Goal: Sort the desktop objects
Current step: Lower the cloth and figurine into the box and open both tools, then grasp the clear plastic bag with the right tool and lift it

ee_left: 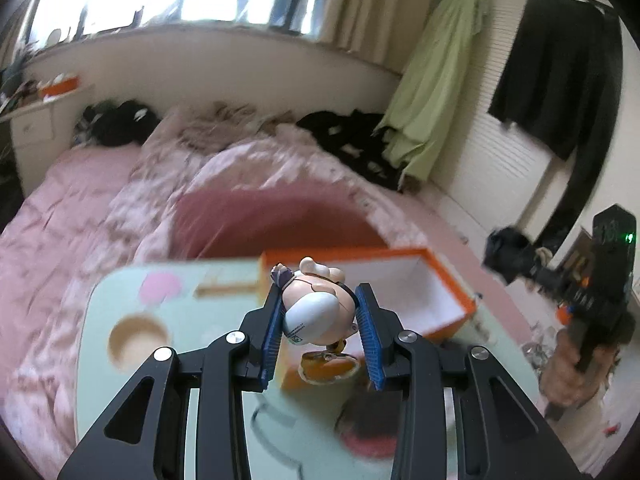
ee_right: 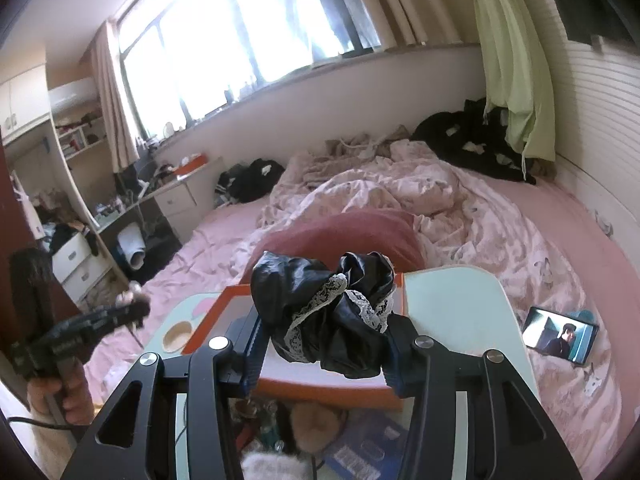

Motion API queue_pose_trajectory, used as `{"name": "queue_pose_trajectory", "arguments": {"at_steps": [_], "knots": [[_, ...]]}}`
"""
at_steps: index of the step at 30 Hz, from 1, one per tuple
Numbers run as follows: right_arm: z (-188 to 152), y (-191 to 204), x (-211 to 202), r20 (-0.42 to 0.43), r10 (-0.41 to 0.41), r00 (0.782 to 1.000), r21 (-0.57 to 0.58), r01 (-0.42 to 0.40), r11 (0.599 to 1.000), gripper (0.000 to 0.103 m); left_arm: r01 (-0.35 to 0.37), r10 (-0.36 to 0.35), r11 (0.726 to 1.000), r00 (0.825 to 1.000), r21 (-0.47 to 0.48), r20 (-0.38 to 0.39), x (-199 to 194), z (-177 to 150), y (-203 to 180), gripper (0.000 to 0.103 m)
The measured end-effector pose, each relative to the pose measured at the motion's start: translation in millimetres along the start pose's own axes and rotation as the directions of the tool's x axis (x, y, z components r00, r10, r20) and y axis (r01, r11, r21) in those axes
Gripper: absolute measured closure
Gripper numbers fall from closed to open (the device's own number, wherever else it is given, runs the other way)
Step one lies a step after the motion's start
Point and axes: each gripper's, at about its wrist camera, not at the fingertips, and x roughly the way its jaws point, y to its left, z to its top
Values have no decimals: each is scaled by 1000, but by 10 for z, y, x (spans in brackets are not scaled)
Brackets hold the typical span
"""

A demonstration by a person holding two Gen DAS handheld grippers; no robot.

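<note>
In the left wrist view, the left gripper [ee_left: 320, 320] has its blue pads narrowed onto a small figurine [ee_left: 316, 312], pinched at both sides and held clear above the pale green table [ee_left: 96, 360]. Just past it stands the orange box [ee_left: 444, 276], open-topped and white inside, near the table's far edge, with the pink bed [ee_left: 80, 184] beyond. On the table to the left lie a pink disc and a brown ring, apart from the figurine. The right gripper [ee_left: 508, 256] shows at the far right, off the table's side, carrying a dark bundle. In the right wrist view, the right gripper [ee_right: 324, 344] is part-closed on a black lace-trimmed cloth [ee_right: 328, 308], bunched between the fingers directly over the box [ee_right: 320, 396]. Bare tabletop [ee_right: 460, 312] lies to the right, its rounded edge meeting the bed, where a phone [ee_right: 560, 334] rests. The left gripper [ee_right: 124, 312] is at the left, beyond the box's rim.
</note>
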Motion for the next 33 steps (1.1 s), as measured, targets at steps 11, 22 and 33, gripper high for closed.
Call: {"name": "queue_pose_trajectory", "arguments": {"at_steps": [11, 22, 33], "knots": [[151, 43, 839, -172, -80, 982, -42, 74, 996, 40, 72, -66, 997, 987, 37, -144, 1083, 318, -192, 66], [112, 382, 1169, -383, 121, 916, 24, -121, 992, 22, 19, -20, 995, 1000, -95, -6, 327, 35, 304, 28], [-415, 796, 2183, -743, 260, 617, 200, -165, 966, 68, 26, -17, 964, 999, -263, 38, -126, -440, 871, 28]]}}
